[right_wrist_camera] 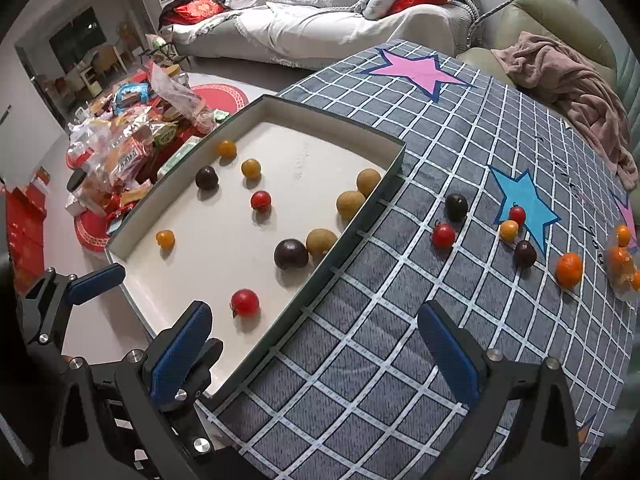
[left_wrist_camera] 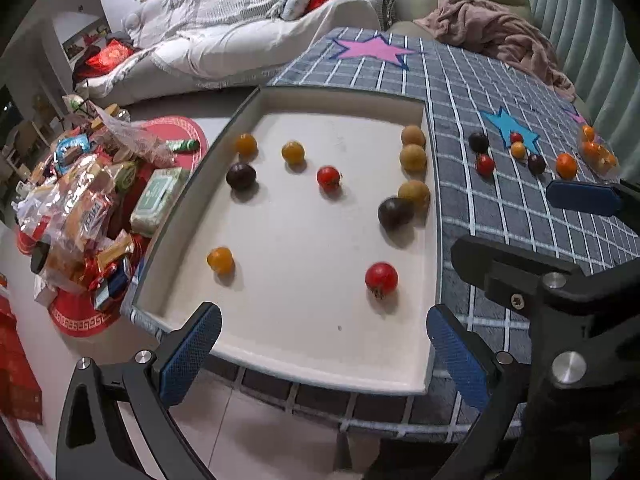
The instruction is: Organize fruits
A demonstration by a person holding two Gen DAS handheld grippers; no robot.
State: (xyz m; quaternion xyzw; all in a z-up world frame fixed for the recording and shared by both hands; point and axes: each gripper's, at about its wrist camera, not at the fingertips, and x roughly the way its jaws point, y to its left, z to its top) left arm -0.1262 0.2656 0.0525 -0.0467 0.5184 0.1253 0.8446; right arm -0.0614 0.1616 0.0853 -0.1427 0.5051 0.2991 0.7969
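Note:
A white tray [left_wrist_camera: 434,216] [right_wrist_camera: 348,240] sits on the checked cloth and holds several small fruits: a red one [left_wrist_camera: 381,277] [right_wrist_camera: 245,302], a dark one [left_wrist_camera: 395,213] [right_wrist_camera: 291,254], brown ones [left_wrist_camera: 414,195] and yellow ones [left_wrist_camera: 220,260]. More fruits lie loose on the cloth to the right: a red one [right_wrist_camera: 443,236], a dark one [right_wrist_camera: 456,207] and an orange one [right_wrist_camera: 569,269]. My left gripper [left_wrist_camera: 322,350] is open and empty over the tray's near edge. My right gripper [right_wrist_camera: 316,354] is open and empty above the cloth beside the tray.
A pile of snack packets [left_wrist_camera: 80,196] [right_wrist_camera: 128,148] lies on the floor to the left. A pink blanket [right_wrist_camera: 568,92] lies at the cloth's far right. A clear bag of oranges [right_wrist_camera: 622,260] rests at the right edge. A sofa [right_wrist_camera: 320,12] stands behind.

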